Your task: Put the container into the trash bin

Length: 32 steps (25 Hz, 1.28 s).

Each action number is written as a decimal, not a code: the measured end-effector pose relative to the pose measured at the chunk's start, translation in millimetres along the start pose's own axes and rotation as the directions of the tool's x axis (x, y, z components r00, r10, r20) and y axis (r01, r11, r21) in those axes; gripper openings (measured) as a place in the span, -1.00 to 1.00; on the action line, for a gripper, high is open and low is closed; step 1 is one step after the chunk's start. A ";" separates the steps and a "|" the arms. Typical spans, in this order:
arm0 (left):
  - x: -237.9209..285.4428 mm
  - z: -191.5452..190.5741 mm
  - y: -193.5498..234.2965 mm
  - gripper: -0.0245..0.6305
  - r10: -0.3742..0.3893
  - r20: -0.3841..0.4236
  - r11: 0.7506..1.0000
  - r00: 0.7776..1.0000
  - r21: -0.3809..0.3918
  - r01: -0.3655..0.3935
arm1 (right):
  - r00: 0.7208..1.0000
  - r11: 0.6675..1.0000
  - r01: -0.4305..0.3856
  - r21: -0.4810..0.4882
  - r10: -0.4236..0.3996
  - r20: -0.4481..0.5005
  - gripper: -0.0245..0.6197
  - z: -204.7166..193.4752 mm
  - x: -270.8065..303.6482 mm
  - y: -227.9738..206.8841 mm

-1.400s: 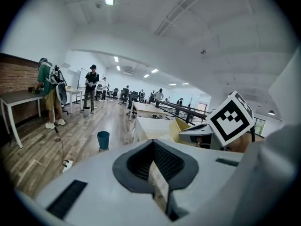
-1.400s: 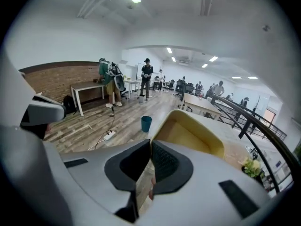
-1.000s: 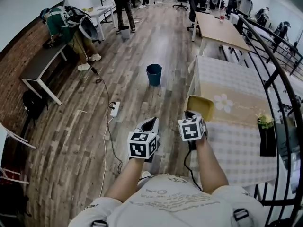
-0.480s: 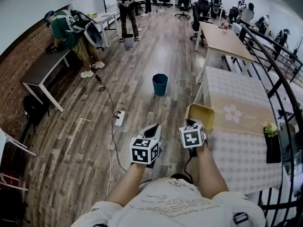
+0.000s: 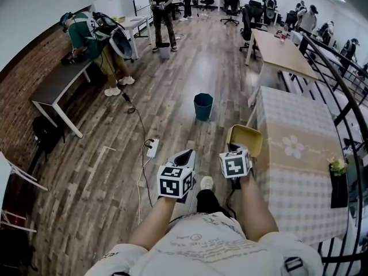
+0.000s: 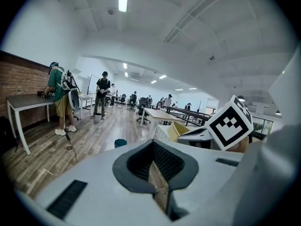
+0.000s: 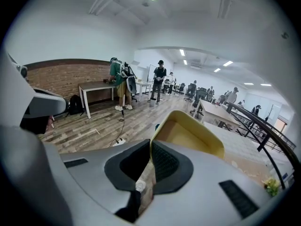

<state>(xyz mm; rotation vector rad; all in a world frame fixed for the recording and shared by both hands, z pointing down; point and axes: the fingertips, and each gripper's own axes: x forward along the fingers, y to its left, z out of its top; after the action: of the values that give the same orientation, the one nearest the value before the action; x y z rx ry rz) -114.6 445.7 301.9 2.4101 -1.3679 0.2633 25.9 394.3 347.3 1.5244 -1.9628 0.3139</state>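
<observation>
A yellow container (image 5: pixel 246 139) sticks out ahead of my right gripper (image 5: pixel 236 149), which is shut on its near rim. In the right gripper view the container (image 7: pixel 190 136) rises just past the jaws of the gripper (image 7: pixel 151 147), the rim pinched between the pads. The dark blue trash bin (image 5: pixel 202 106) stands on the wooden floor ahead, apart from both grippers, and looks small in the left gripper view (image 6: pixel 120 143). My left gripper (image 5: pixel 185 156) is held beside the right one, and its jaws (image 6: pixel 153 166) are shut with nothing between them.
A table with a checked cloth (image 5: pixel 299 171) runs along my right, with a black railing (image 5: pixel 345 96) beyond it. A power strip (image 5: pixel 152 148) and its cable lie on the floor to the left. People stand at a bench (image 5: pixel 57 82) and further back.
Both grippers and the container have moved forward across the floor together. The trash bin now looks nearer and lower in the head view, and my shoe shows below the grippers.
</observation>
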 end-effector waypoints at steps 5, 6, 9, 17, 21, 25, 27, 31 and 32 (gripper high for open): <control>29.1 10.6 36.1 -0.91 0.027 -0.005 1.000 1.000 0.002 -0.027 | 1.000 0.999 -0.028 -0.016 0.028 0.001 -0.88 22.0 43.0 4.7; 37.8 13.9 43.5 -0.91 0.032 -0.005 0.999 0.999 0.001 -0.032 | 0.999 0.999 -0.034 -0.020 0.034 -0.002 -0.88 27.1 53.9 3.6; 65.9 26.5 66.4 -0.91 0.048 -0.002 0.999 0.999 -0.007 -0.048 | 0.999 0.999 -0.047 -0.025 0.047 -0.009 -0.87 44.8 88.3 -2.2; 158.7 54.7 120.2 -0.91 0.058 -0.024 0.997 0.998 -0.041 -0.059 | 0.998 0.998 -0.058 -0.029 0.057 -0.023 -0.88 102.2 184.2 -32.8; 209.9 72.7 144.6 -0.91 0.057 -0.042 0.997 0.998 -0.054 -0.059 | 0.997 0.997 -0.069 -0.032 0.068 -0.041 -0.88 127.5 231.4 -53.6; 263.8 87.7 164.3 -0.91 0.049 -0.059 0.996 0.997 -0.072 -0.053 | 0.996 0.998 -0.066 -0.025 0.064 -0.062 -0.88 147.3 279.1 -78.8; 288.8 92.9 171.7 -0.91 0.044 -0.071 0.996 0.996 -0.077 -0.050 | 0.995 0.997 -0.068 -0.029 0.066 -0.075 -0.87 156.5 299.4 -89.6; 332.6 106.2 183.4 -0.91 0.044 -0.083 0.996 0.996 -0.079 -0.050 | 0.993 0.996 -0.079 -0.040 0.075 -0.096 -0.87 172.7 335.0 -109.9; 342.2 110.5 185.8 -0.91 0.042 -0.085 0.996 0.995 -0.081 -0.049 | 0.992 0.996 -0.080 -0.043 0.076 -0.096 -0.88 178.0 342.6 -115.4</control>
<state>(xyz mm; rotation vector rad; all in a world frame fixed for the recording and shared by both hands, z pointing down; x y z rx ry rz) -99.1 44.5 353.2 2.2769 -1.3706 0.3093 28.7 -6.0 394.6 1.3807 -1.9449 0.3637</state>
